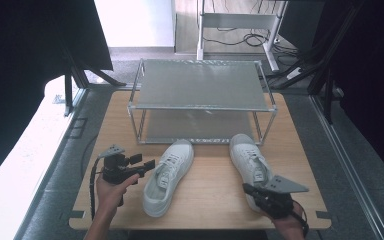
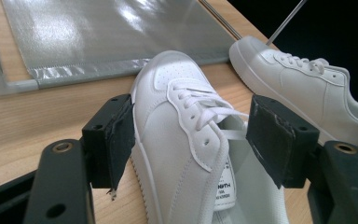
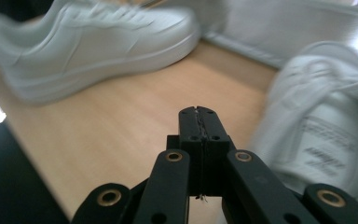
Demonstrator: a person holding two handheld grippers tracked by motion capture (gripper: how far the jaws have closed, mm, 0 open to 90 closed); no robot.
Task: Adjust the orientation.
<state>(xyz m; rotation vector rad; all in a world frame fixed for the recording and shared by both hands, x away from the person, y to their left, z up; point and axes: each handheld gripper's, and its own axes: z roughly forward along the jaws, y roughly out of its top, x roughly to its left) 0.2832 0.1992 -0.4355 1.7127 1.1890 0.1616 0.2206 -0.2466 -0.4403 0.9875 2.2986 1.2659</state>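
On the light wooden counter point(image 1: 215, 195) sit two white lace-up leather sneakers, toes pointing at a two-tier metal-frame rack with grey mesh shelves point(image 1: 200, 85) at the far side. Left white sneaker point(image 1: 169, 176) lies near the counter's middle, right white sneaker point(image 1: 250, 165) well apart from it.

High view: left gripper point(image 1: 150, 164) is just beside the left sneaker's side, level with the laces; contact can't be judged from up there. Right gripper point(image 1: 247, 189) sits over the heel end of the right sneaker.

Left gripper view adds the detail: jaws wide apart and straddling the left sneaker point(image 2: 191, 140), one pad close to the outer side, the other beside the tongue and heel opening. Not clamped. Right sneaker point(image 2: 303, 88) and the rack's lower shelf point(image 2: 98, 32) show behind.

Right gripper view, blurred: jaws pressed together with nothing between them, gripper point(image 3: 199, 112) over bare wood. Right sneaker's tongue label point(image 3: 326, 135) is just to one side, the left sneaker point(image 3: 93, 42) farther off.
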